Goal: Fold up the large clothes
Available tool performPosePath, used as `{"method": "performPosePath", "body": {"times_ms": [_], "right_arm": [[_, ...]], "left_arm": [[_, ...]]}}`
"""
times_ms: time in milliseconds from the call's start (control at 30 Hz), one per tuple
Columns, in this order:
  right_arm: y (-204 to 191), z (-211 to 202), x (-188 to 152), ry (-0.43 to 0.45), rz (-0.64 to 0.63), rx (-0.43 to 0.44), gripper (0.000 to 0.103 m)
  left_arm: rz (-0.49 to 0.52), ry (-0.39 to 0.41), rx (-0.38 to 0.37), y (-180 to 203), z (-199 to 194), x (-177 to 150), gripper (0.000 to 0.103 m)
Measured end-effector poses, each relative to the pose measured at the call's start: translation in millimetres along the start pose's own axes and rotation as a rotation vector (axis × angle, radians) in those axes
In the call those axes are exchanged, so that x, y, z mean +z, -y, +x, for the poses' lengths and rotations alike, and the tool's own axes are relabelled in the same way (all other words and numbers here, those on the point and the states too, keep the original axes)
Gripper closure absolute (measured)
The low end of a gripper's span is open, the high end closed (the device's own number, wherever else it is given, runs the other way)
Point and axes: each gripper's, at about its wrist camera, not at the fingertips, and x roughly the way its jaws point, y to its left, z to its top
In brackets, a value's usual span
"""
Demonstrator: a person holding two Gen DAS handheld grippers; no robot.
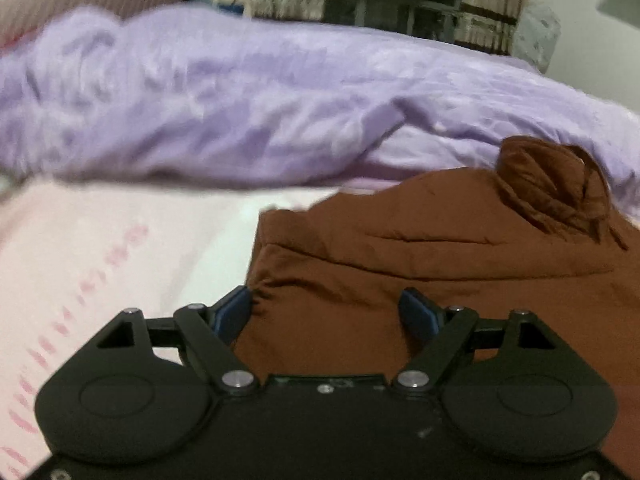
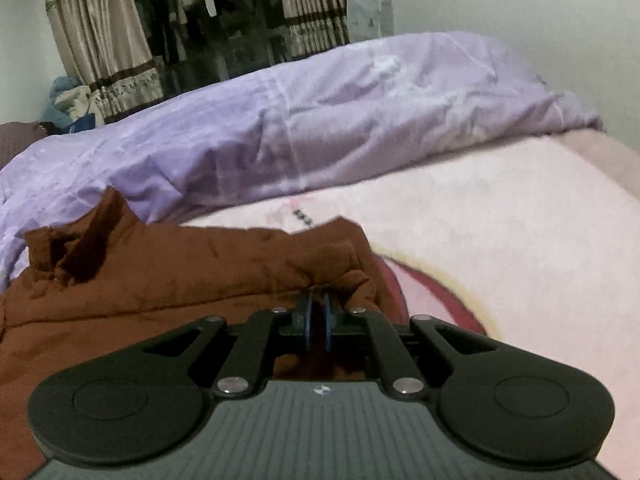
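— Rust-brown padded cloth, that garment (image 1: 420,280), and it is lying on the pink blanket (image 1: 100,260), filling the lower right of the left camera's frame, with the lilac duvet (image 1: 240,112) heaped behind it across the middle.

— Which hand is doing the work?

— The right gripper (image 2: 319,312) is. Its jaws are pressing nearly together on a bunched fold at the garment's right edge, low centre of its own frame. The left gripper (image 1: 326,312) is hanging with jaws wide apart over the cloth's left edge, gripping nothing.

— So what is worrying you?

— That pinch looks thin to me. The cloth is thick and puffy, so if she is lifting it across by that one fold, I'd guess it is liable to slide out of the pads (image 2: 307,316), or drag the whole piece sideways while nothing is pinning the left side.

— And the collar?

— It is sticking up crumpled at the far end (image 2: 72,252); folded over like that, it may be bulging.
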Motion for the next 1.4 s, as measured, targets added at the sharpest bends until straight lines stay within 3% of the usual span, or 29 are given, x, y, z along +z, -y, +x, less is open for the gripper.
{"method": "performPosePath", "body": {"times_ms": [167,233,333,500,600,767,967,1167,1333,1400], "right_arm": [[2.6,-4.2,-0.8,-0.003,0.008,0.012,0.099],[2.6,-14.7,4.4,0.011,0.000,0.012,0.097],[3.6,-52.0,9.7,0.072,0.000,0.027,0.086],[0.0,-115.4,-2.1,0.136,-0.080,0.043,0.085],[1.7,-133.9,-14.6,0.129,-0.085,0.058,0.085],[3.8,-124.8,-37.3,0.072,-0.101,0.021,0.085],[13.0,-101.0,-57.3,0.022,-0.077,-0.019,0.085],[15.2,-97.1,-68.5,0.043,-0.064,-0.020,0.086],[-6.1,-108.8,-59.6,0.059,-0.085,-0.082,0.083],[-20.8,-115.8,-53.8,0.080,-0.079,-0.037,0.083]], "left_arm": [[-0.127,-0.025,-0.052,-16.7,5.3,-0.5,0.016],[-0.135,0.002,-0.043,-18.6,-9.0,1.7,0.023],[-0.086,0.091,-0.022,-17.3,-47.4,2.2,0.023],[-0.001,0.212,-0.056,-7.7,-120.0,-14.4,0.022],[0.053,0.229,-0.088,2.9,-146.2,-37.9,0.021],[0.114,0.170,-0.093,14.3,-140.5,-72.3,0.021],[0.083,0.085,-0.078,7.6,-104.8,-92.6,0.018],[0.101,0.094,-0.070,7.9,-94.4,-101.3,0.015],[0.112,0.133,-0.041,20.8,-108.2,-87.6,0.018],[0.121,0.165,-0.068,34.2,-117.7,-82.5,0.018]]}}
